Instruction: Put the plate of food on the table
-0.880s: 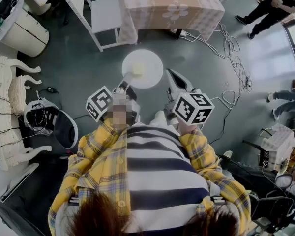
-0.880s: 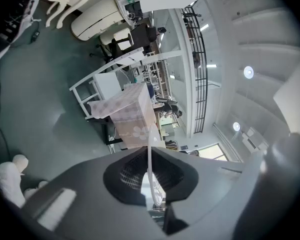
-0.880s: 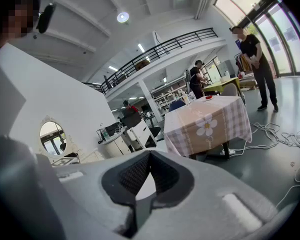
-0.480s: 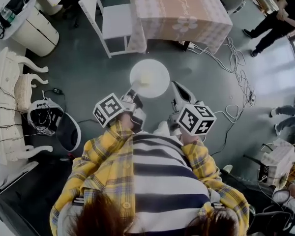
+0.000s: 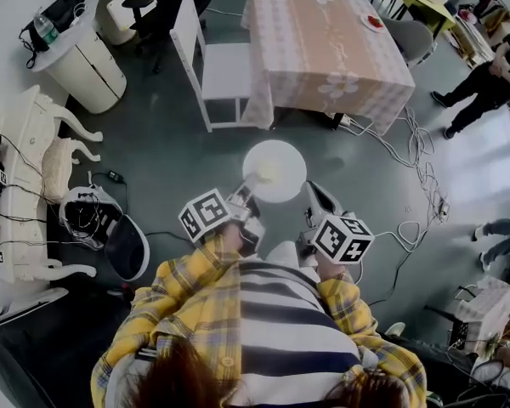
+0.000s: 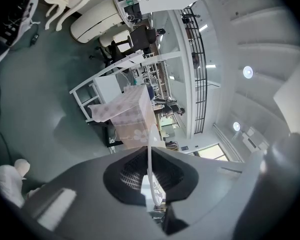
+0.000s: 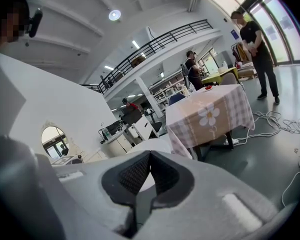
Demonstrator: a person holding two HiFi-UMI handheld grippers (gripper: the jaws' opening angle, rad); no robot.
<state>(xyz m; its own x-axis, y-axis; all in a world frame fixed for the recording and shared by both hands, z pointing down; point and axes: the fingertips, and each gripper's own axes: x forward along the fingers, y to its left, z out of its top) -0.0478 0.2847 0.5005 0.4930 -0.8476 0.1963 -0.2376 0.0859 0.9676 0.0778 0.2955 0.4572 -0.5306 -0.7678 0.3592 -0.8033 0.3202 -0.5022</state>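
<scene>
A round white plate [image 5: 280, 161] with a pale yellow piece of food [image 5: 267, 176] hangs over the grey floor in the head view. My left gripper [image 5: 250, 190] is shut on its near left rim. In the left gripper view the plate [image 6: 149, 156] shows edge-on as a thin white line pinched between the jaws of that gripper [image 6: 149, 170]. My right gripper [image 5: 308, 190] hovers just right of the plate, shut and empty; its tips [image 7: 149, 153] meet in front of the plate [image 7: 153, 144]. Ahead stands the table [image 5: 323, 53] under a checked cloth with a daisy print.
A white chair [image 5: 214, 66] stands at the table's left side. A small dish with something red [image 5: 374, 21] sits on the far right of the table. Cables [image 5: 421, 164] trail over the floor to the right. A person in black [image 5: 484, 83] stands far right. White furniture [image 5: 34, 194] lines the left.
The view has moved on toward the table, which now shows whole. The plate stays held in my left gripper and both grippers have travelled with it.
</scene>
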